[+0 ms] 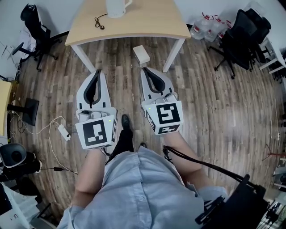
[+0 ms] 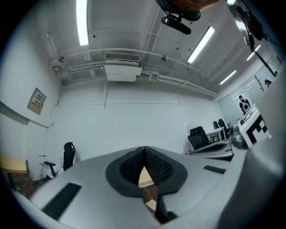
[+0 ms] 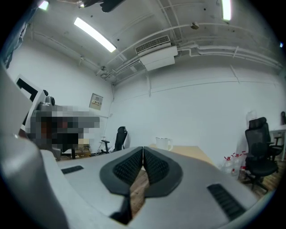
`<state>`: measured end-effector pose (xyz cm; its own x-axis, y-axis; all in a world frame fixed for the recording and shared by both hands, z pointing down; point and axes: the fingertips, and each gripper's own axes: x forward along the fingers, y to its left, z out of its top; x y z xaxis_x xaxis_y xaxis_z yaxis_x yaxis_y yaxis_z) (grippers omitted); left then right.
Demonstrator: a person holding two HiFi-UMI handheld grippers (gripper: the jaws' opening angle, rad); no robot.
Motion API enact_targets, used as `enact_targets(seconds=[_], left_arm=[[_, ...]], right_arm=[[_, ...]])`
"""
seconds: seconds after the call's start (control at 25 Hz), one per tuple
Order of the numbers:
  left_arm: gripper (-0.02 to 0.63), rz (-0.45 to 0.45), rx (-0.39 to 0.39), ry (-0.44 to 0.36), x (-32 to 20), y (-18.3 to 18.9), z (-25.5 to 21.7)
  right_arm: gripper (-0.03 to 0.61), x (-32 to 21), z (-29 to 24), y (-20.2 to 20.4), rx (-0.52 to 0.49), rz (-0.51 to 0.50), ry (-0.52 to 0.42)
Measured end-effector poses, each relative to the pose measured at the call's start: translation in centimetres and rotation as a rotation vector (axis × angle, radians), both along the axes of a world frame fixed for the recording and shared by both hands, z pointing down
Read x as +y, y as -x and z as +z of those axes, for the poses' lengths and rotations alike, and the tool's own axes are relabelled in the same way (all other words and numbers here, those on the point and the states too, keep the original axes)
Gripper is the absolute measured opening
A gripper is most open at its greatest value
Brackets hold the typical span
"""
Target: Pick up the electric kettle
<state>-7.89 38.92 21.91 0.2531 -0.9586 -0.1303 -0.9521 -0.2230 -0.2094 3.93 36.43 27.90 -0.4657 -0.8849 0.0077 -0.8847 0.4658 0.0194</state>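
The white electric kettle is sitting at the worktop's far edge, well apart from the left tongs and right tongs, both pressed together and empty. It is looking rigid, smooth and possibly water-heavy, so its right-side handle is offering the surest hold.

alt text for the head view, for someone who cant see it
Seen from above, a person holds the left gripper and right gripper side by side over a wood floor, jaws shut and empty, pointing at a wooden table. A white electric kettle stands untouched on it; a white box lies on the floor between its legs.
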Motion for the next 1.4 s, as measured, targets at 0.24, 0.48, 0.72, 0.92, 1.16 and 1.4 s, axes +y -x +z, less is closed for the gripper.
enact_targets(seconds=[0.24, 0.48, 0.72, 0.92, 1.16, 1.4], left_arm=[[0.000, 0.013, 0.011, 0.007, -7.9, 2.5, 0.3], [0.000, 0.041, 0.011, -0.001, -15.3, 4.8, -0.4], [0.000, 0.055, 0.017, -0.012, -19.9, 6.4, -1.0], [0.000, 0.066, 0.023, 0.015, -23.0, 6.5, -0.2], [0.000, 0.079, 0.014, 0.032, -27.9, 5.6, 0.7], [0.000, 0.061, 0.005, 0.049, -34.0, 4.9, 2.2]], right_arm=[[0.003, -7.6, 0.2, 2.4, 0.008, 0.017, -0.012], [0.003, -15.0, -0.6, 5.0, 0.007, 0.039, -0.014], [0.003, -19.6, -2.0, 6.5, 0.008, 0.059, -0.040], [0.003, -22.6, -2.0, 6.4, 0.014, 0.080, -0.036], [0.003, -27.2, -1.1, 5.5, 0.019, 0.093, -0.025], [0.003, -33.3, 1.0, 4.5, 0.013, 0.086, 0.011]])
